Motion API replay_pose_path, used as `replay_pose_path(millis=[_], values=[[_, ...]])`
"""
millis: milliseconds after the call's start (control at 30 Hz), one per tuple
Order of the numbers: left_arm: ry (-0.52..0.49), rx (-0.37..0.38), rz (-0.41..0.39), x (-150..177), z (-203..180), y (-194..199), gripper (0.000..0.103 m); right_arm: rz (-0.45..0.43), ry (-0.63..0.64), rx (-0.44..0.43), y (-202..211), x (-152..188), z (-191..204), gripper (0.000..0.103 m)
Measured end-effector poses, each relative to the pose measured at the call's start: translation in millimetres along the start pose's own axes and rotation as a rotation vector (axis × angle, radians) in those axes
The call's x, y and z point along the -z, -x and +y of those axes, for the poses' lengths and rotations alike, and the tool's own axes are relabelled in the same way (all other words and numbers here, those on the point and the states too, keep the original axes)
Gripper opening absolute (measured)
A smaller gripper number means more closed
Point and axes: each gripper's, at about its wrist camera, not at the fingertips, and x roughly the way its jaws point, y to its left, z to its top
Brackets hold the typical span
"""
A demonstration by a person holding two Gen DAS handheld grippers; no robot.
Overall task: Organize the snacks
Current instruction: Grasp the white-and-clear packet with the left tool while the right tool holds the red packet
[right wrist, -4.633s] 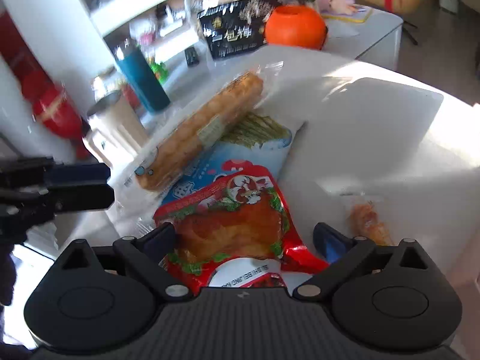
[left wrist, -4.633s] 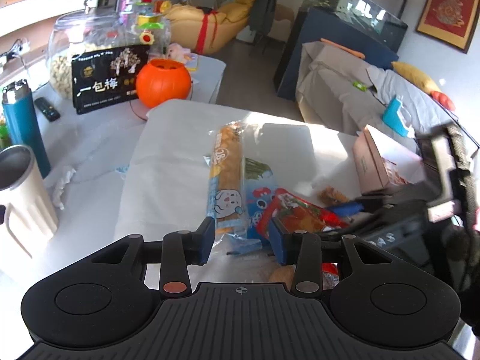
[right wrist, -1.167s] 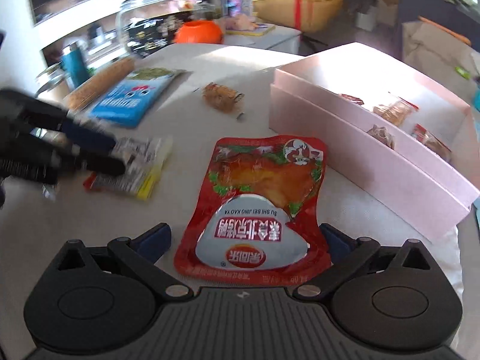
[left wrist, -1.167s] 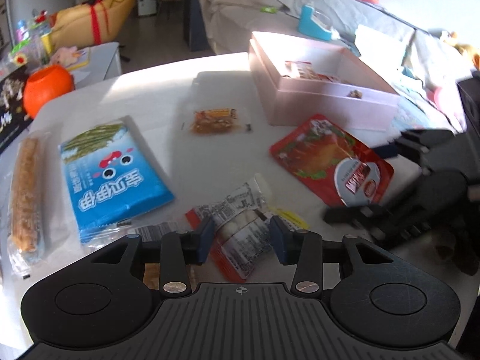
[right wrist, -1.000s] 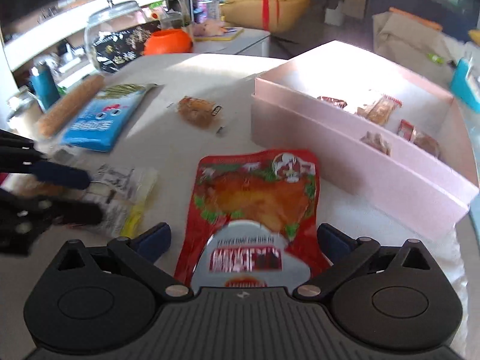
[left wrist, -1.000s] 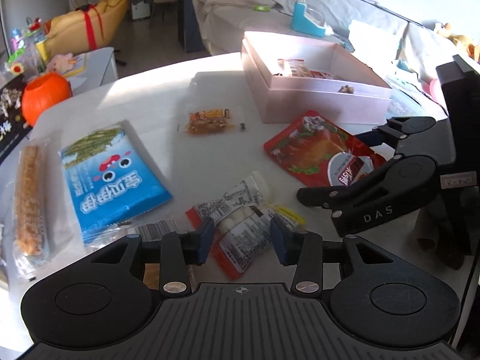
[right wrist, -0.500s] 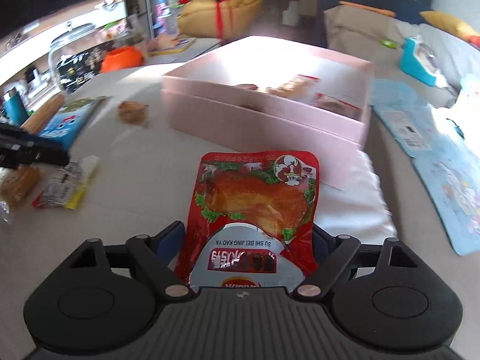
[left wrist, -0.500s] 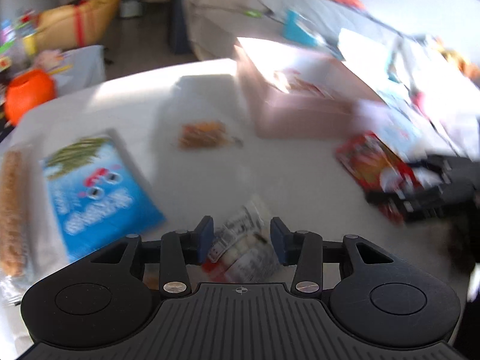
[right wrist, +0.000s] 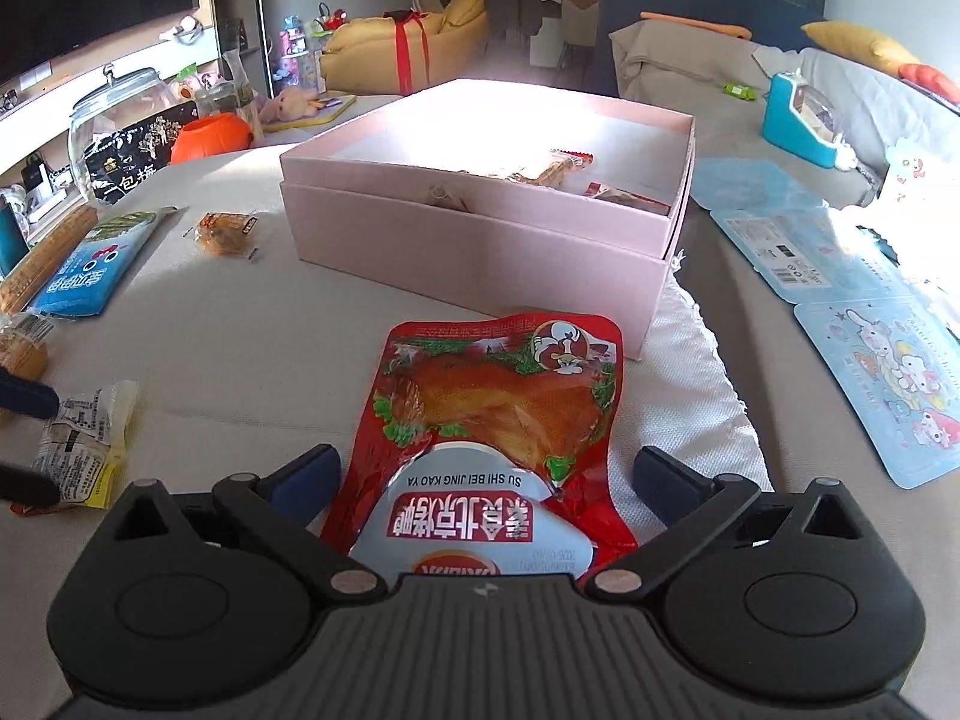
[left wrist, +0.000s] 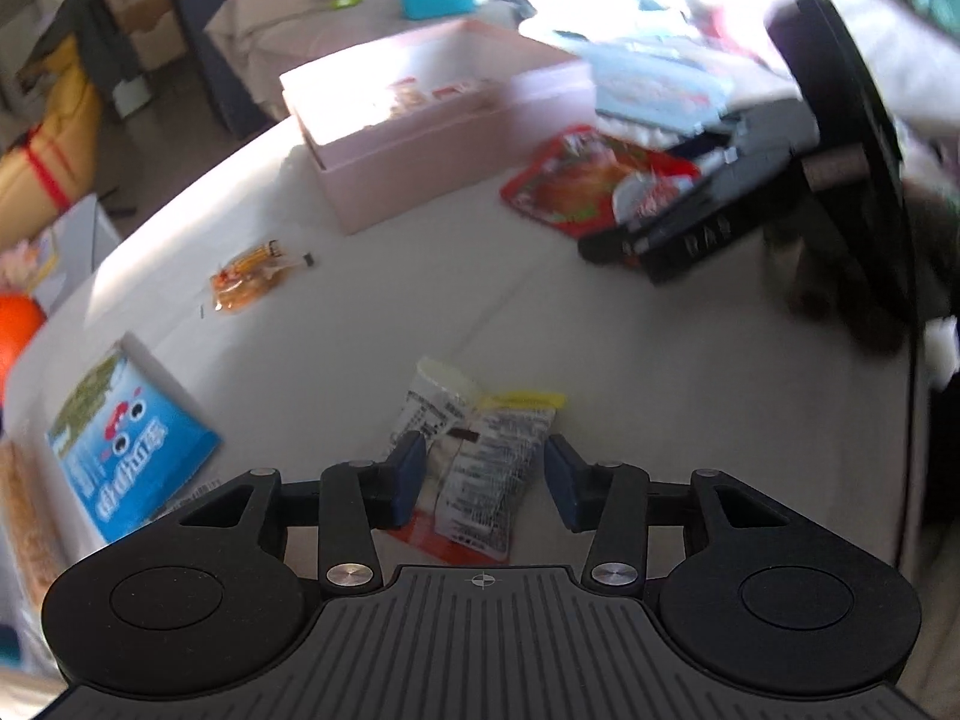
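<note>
My right gripper (right wrist: 483, 471) is shut on a red roast-duck pouch (right wrist: 504, 414) and holds it just in front of the open pink box (right wrist: 480, 240), which has several small snacks inside. The pouch (left wrist: 594, 180) and the pink box (left wrist: 444, 138) also show in the left wrist view. My left gripper (left wrist: 483, 474) is open, its fingers on either side of a small white and yellow snack packet (left wrist: 480, 450) lying on the table. That packet (right wrist: 84, 438) also shows in the right wrist view.
A blue seaweed bag (left wrist: 126, 450), a long biscuit pack (right wrist: 48, 255) and a small orange snack (left wrist: 252, 279) lie on the white table (left wrist: 660, 390). An orange pumpkin bucket (right wrist: 210, 138) and glass jar (right wrist: 120, 120) stand behind. Blue sticker sheets (right wrist: 840, 300) lie right of the box.
My right gripper has lifted the red pouch and carried it toward the pink box. My left gripper stays open over the white and yellow packet and has swung its view right.
</note>
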Motion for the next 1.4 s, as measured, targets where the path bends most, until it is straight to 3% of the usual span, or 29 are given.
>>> replay_pose_path(millis=[100,267,467,567,733,1000,1400], values=[[-0.014,-0.055,-0.005,-3.1,-0.5,-6.9,0.051,-0.002,-0.001,0.002,0.7,0.3,0.6,0.103],[0.093,-0.154,-0.01,-10.5,20.9,-20.8,0.047,-0.002,0.0,0.001,0.5,0.2,0.1,0.103],[0.22,-0.035,-0.026,-15.6,32.0,-21.1,0.059,-0.002,0.0,0.001,0.3,0.2,-0.2,0.103],[0.258,0.009,-0.037,-16.5,34.1,-17.8,0.059,-0.002,0.0,0.001,0.2,0.2,-0.4,0.103],[0.226,-0.088,-0.05,-12.3,35.8,-6.6,0.056,-0.003,0.001,0.001,0.1,0.3,-0.5,0.103],[0.262,-0.076,-0.025,-8.4,46.6,-12.5,0.056,-0.003,0.001,0.001,-0.1,0.5,-0.6,0.103],[0.204,-0.077,-0.027,-10.8,36.3,-7.9,0.056,-0.004,0.001,0.001,-0.3,0.6,-1.0,0.103]])
